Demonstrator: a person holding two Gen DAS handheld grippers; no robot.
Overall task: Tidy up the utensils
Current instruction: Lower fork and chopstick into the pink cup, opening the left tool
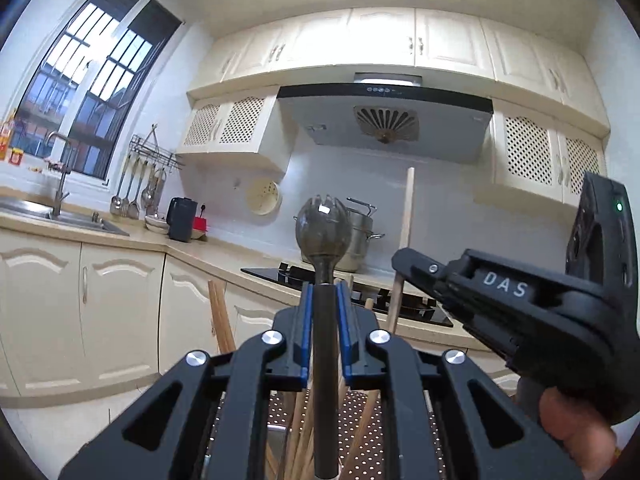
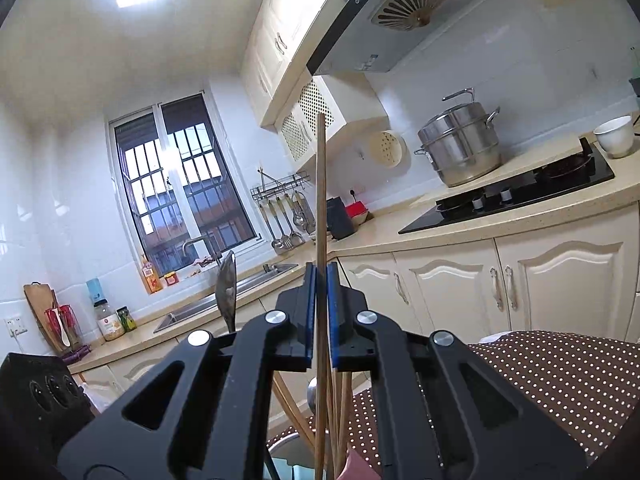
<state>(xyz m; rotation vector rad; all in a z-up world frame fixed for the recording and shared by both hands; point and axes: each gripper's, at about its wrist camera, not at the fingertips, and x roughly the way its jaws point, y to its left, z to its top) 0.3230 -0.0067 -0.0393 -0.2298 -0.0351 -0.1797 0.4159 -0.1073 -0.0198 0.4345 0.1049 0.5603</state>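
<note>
My left gripper is shut on the dark handle of a slotted plastic spoon, which stands upright with its head above the fingers. The same spoon shows edge-on at the left in the right wrist view. My right gripper is shut on a long wooden chopstick that also stands upright. In the left wrist view, the right gripper with its chopstick sits just right of the spoon. Below both grippers, several more wooden chopsticks stand in a metal holder, partly hidden by the fingers.
A brown polka-dot cloth covers the surface under the holder. Behind are the counter with a black hob, a steel steamer pot, a white bowl, a sink and a rack of hanging utensils.
</note>
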